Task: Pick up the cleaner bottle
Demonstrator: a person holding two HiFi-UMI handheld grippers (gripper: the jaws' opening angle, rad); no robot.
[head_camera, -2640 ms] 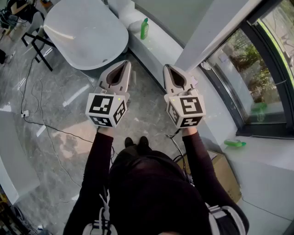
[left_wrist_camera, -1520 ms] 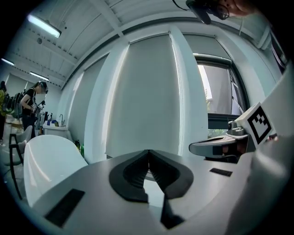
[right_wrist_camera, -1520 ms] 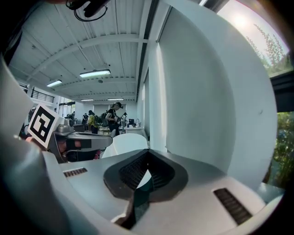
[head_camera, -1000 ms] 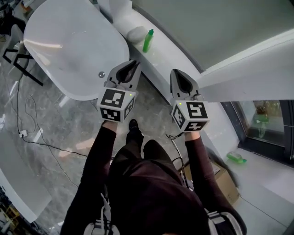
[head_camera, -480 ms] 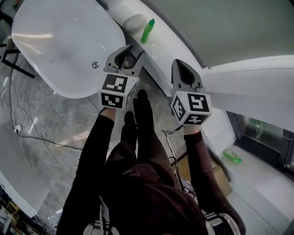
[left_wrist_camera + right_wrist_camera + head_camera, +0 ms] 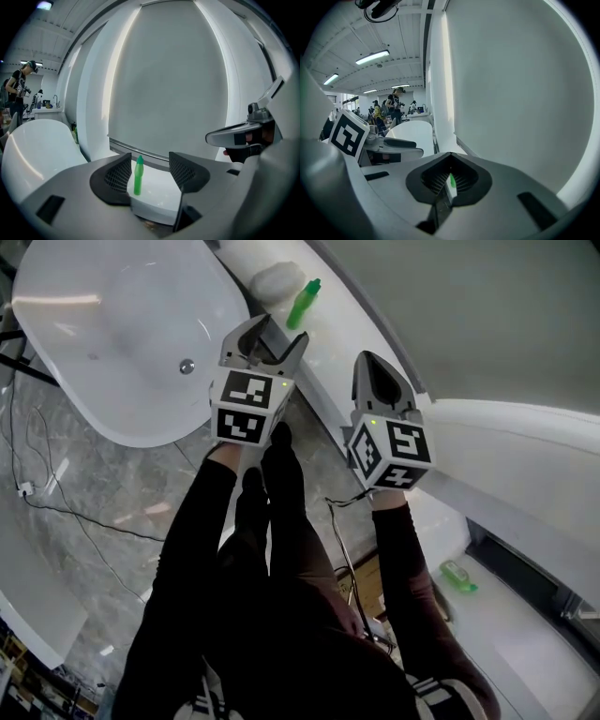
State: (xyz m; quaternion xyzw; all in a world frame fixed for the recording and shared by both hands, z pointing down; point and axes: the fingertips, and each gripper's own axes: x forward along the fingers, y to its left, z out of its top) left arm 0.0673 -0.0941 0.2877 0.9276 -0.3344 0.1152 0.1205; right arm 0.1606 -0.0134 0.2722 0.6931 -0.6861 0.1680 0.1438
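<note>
Facing slim green plastic cleaner bottle, left gripper, jaws just opened, empty, could topple it if off-centre; right gripper clenched.

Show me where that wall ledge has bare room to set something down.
Bare: the ledge stretch from the green bottle toward the right gripper. Crowded: its far end, where a white lump sits beside the bottle.
</note>
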